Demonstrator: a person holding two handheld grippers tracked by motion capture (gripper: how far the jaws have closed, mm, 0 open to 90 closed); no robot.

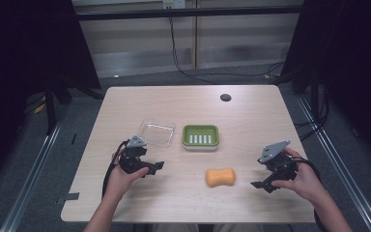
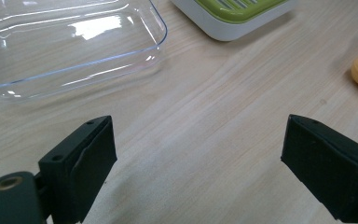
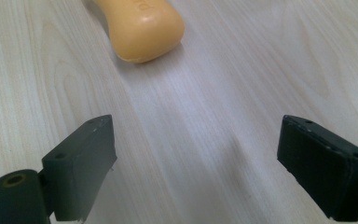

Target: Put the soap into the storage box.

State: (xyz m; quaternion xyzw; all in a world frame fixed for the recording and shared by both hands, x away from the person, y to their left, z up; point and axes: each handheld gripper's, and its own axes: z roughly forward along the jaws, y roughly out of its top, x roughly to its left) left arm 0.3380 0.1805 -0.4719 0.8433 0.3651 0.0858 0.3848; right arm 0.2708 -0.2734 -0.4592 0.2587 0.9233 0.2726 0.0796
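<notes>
Both tongs are spread wide with nothing between them: the left gripper (image 1: 155, 166) and right gripper (image 1: 258, 183) sit low over the pale wooden table (image 1: 251, 116). Between them lies the orange peanut-shaped soap bar (image 1: 220, 177) — near the right one, not touching. Farther back is the green slotted soap dish (image 1: 200, 136), beside the clear plastic lid (image 1: 156, 132).

High view – fixed overhead, looks fwd & down on whole table (image 1: 183, 203). Left gripper view – low, close to tabletop, faces clear tray (image 2: 70, 42), green dish (image 2: 235, 14). Right gripper view – low, close, faces orange soap (image 3: 142, 28). Shared by all three: soap.
</notes>
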